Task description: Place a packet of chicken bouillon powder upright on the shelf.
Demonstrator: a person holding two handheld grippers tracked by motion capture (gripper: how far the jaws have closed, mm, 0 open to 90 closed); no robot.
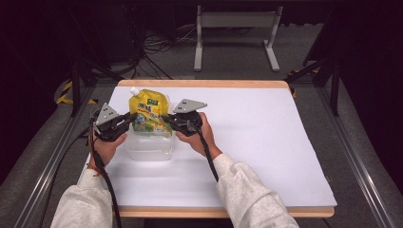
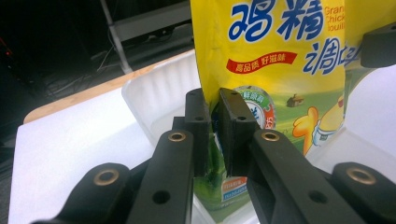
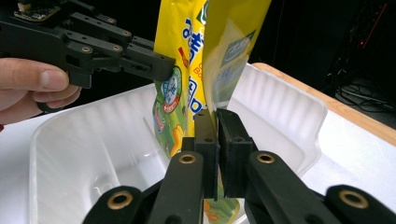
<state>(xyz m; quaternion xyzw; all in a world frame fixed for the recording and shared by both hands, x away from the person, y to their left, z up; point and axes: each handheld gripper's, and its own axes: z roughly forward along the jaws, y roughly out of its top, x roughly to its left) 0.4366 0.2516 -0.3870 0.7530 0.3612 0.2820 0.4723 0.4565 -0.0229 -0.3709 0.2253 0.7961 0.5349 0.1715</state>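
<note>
Left gripper (image 1: 129, 119): clamped on yellow pouch (image 1: 149, 113) edge.
Right gripper (image 1: 172, 121): clamped on opposite edge.
Pouch: upright in clear tub (image 1: 149, 147).

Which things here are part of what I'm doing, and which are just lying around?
In the job:
- yellow pouch
- clear plastic tray
- left gripper, shut on the pouch's edge
- right gripper, shut on the opposite edge

Lying about:
- grey metal stand on the floor
- cables beside it

Blue "鸡精" and a red banner on the yellow pouch (image 2: 280, 51)
</note>
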